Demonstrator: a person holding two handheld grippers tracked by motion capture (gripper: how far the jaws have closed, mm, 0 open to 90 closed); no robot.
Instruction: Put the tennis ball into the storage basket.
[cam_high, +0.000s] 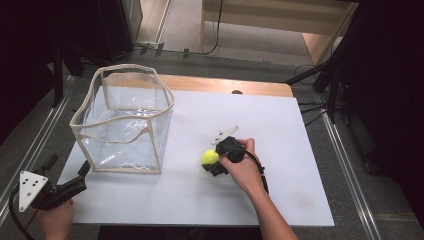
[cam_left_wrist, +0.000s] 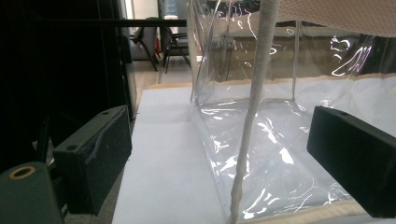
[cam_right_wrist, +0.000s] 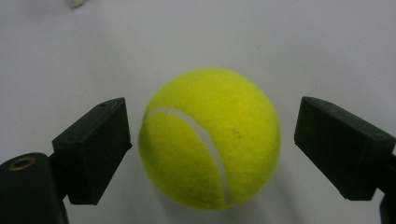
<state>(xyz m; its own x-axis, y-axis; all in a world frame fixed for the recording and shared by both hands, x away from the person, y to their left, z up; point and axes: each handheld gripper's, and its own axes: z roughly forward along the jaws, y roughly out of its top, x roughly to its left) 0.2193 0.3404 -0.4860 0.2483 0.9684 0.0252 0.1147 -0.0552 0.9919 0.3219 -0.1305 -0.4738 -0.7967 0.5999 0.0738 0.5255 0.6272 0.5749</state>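
The tennis ball (cam_right_wrist: 210, 138) lies on the white bench (cam_high: 280, 130), right of the clear bag (cam_high: 125, 120), between the right tool's (cam_high: 214, 161) spread jaws; a gap shows on either side. The left tool (cam_high: 80, 176), jaws spread and holding nothing, hovers by the bag's near corner.

one yellow tennis ball (cam_high: 209, 157) is counted on one white table (cam_high: 280, 125). one clear plastic bin (cam_high: 125, 120) with cream edging is seen. two grippers are counted, the left gripper (cam_high: 82, 172) and the right gripper (cam_high: 212, 162), each held in one hand, two hands in all.
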